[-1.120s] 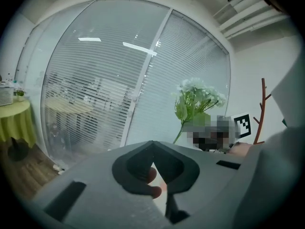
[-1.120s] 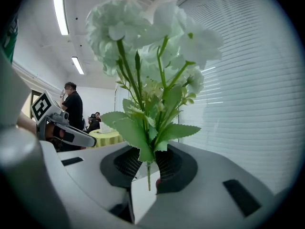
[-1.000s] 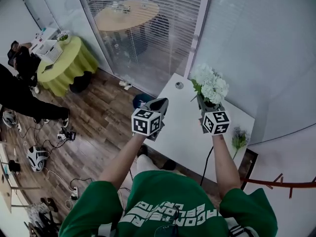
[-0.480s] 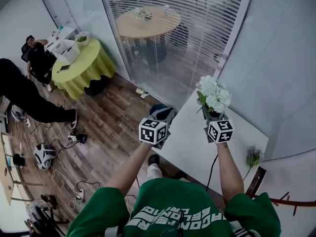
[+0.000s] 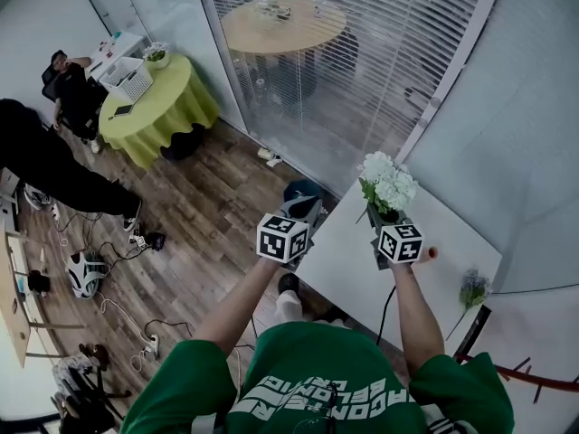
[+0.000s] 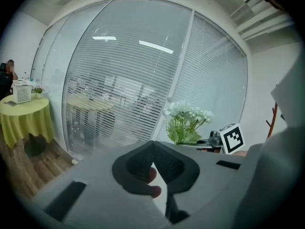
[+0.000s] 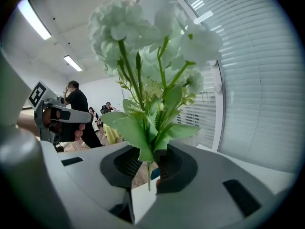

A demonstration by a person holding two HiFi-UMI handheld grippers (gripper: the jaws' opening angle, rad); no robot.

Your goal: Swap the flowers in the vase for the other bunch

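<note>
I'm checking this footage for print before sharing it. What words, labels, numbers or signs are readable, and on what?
On the green shirt: white lettering in two rows, upside down, too blurred to read.
On the left hand-held gripper's marker cube: black-and-white square patterns, no words.
On the right hand-held gripper's marker cube: the same, no words.
Nothing else readable.

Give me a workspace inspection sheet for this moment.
surface: white table.
job's things: white flower bunch held up in the right gripper; second bunch at the table's right end; vase not seen.
clutter: nothing seen.
grippers: right gripper shut on the stems; left gripper shut, empty.
cables: dark cable running down below the right gripper; loose cables on the floor.
surroundings: blinds, green-clothed round table, seated person.
</note>
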